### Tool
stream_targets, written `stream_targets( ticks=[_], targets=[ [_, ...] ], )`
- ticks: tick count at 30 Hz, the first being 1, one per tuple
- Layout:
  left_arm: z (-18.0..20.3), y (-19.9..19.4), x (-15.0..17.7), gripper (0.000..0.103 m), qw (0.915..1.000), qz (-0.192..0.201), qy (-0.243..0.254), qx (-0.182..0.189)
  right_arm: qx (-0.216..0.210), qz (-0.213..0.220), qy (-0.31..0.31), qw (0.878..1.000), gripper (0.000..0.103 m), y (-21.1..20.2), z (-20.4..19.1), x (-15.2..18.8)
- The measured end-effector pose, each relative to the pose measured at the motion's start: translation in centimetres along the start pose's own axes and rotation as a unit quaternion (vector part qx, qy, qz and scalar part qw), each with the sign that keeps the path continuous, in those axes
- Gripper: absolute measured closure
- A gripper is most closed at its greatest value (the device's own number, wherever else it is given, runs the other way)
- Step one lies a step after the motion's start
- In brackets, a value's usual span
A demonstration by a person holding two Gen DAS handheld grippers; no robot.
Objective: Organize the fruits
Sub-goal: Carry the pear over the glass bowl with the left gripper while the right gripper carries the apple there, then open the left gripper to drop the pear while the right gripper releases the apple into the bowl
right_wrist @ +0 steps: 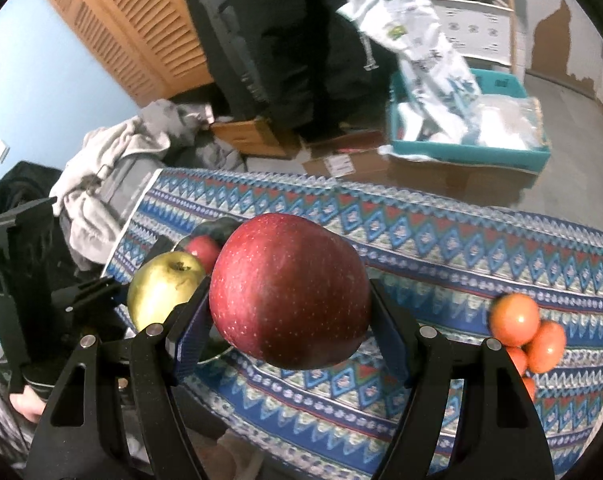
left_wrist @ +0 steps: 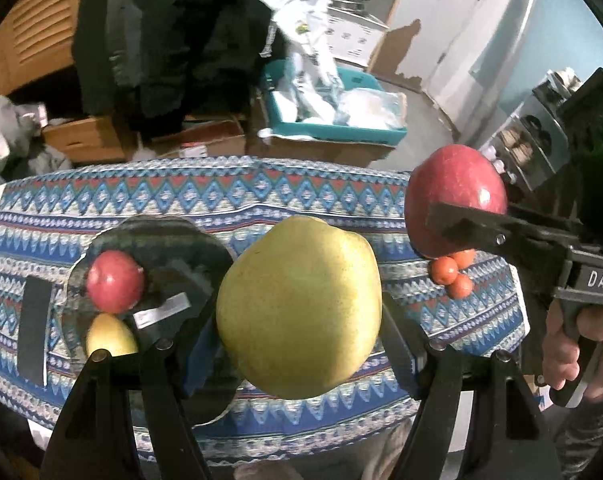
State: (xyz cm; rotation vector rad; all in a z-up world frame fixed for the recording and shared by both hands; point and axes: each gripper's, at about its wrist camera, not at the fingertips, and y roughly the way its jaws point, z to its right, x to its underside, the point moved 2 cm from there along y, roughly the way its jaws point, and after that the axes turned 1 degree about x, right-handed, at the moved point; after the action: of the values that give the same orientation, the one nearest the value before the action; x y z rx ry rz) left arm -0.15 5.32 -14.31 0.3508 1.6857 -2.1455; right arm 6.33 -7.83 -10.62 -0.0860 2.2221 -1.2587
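Note:
My left gripper (left_wrist: 299, 332) is shut on a yellow-green pear (left_wrist: 299, 306) and holds it above the patterned table. My right gripper (right_wrist: 291, 320) is shut on a large red apple (right_wrist: 289, 290), also held above the table; the apple also shows in the left wrist view (left_wrist: 453, 200). A glass plate (left_wrist: 205, 248) at the left holds a small red apple (left_wrist: 115, 280) and a small yellow fruit (left_wrist: 109, 338). Several small orange fruits (left_wrist: 451, 274) lie in a cluster on the cloth at the right; they also show in the right wrist view (right_wrist: 529, 332).
The table wears a blue patterned cloth (left_wrist: 261, 196). A black strip (left_wrist: 33, 328) lies at its left end. Beyond it stand cardboard boxes (left_wrist: 205, 140), a teal crate (left_wrist: 333, 128) with plastic bags, dark hanging coats and a pile of grey clothes (right_wrist: 117, 168).

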Motion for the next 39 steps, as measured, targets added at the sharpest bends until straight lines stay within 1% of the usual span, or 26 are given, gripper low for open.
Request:
stream_targets(
  ticks=[6, 10, 14, 20, 24, 30, 31, 34, 38, 39],
  targets=[
    [-4.0, 0.6, 0.8, 0.028, 0.9992, -0.008, -0.029, -0.025, -0.011, -0.027, -0.009, 1.0, 0.029, 3.3, -2.4, -0.4],
    [-6.4, 1.2, 1.9, 0.028, 0.998, -0.015, -0.053, -0.032, -0.015, -0.044, -0.02, 0.999, 0.029, 5.4, -3.7, -0.6],
    [-8.3, 2.5, 3.0, 0.028, 0.996, -0.031, -0.072, -0.042, -0.017, -0.059, -0.026, 0.998, 0.029, 7.7, -4.8, -0.8],
    [-10.2, 5.0, 4.3, 0.028, 0.9926, -0.058, -0.087, -0.062, -0.019, -0.082, -0.033, 0.996, 0.029, 10.8, -6.1, -0.9],
    [-11.5, 6.2, 5.3, 0.028, 0.99, -0.076, -0.105, -0.056, -0.023, -0.098, -0.029, 0.995, 0.029, 12.6, -6.7, -0.5],
    [-13.1, 7.5, 6.2, 0.028, 0.986, -0.092, -0.122, -0.067, -0.026, -0.125, -0.026, 0.991, 0.029, 15.0, -7.1, 0.7],
    [-13.2, 7.6, 6.3, 0.028, 0.9861, -0.091, -0.125, -0.06, -0.026, -0.128, -0.026, 0.991, 0.029, 15.3, -7.1, 0.8],
    [-13.2, 7.9, 6.6, 0.028, 0.9855, -0.099, -0.127, -0.055, -0.026, -0.135, -0.026, 0.99, 0.029, 16.0, -7.3, 1.1],
    [-13.4, 8.8, 7.2, 0.028, 0.9821, -0.121, -0.136, -0.05, -0.022, -0.143, -0.028, 0.989, 0.029, 16.8, -7.5, 1.5],
    [-13.4, 8.7, 7.2, 0.03, 0.982, -0.118, -0.139, -0.049, -0.021, -0.145, -0.028, 0.989, 0.029, 16.9, -7.5, 1.6]
  ],
)
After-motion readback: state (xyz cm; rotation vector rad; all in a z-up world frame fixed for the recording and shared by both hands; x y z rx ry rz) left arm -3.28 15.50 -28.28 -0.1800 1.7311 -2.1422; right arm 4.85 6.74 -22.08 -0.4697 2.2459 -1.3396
